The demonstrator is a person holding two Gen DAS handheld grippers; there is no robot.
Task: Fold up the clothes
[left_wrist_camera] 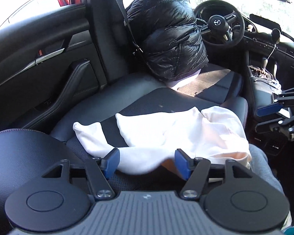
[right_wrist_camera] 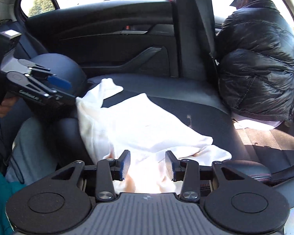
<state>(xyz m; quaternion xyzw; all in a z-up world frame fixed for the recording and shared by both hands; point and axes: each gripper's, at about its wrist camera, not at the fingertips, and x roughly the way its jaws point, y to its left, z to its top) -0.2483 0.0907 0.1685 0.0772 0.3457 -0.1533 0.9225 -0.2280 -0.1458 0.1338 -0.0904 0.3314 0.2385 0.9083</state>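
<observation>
White garment (left_wrist_camera: 166, 131) on reclined seatback (left_wrist_camera: 147, 101), long axis sideways; near edge between left tongs (left_wrist_camera: 147, 162) and right tongs (right_wrist_camera: 147, 164); both open, gripping nothing.

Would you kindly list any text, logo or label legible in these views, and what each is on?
Steering wheel: a round hub emblem, no readable letters.
Left gripper: white lettering along its side, too blurred to read.
White garment: no print visible.
Nothing else carries legible text.
</observation>
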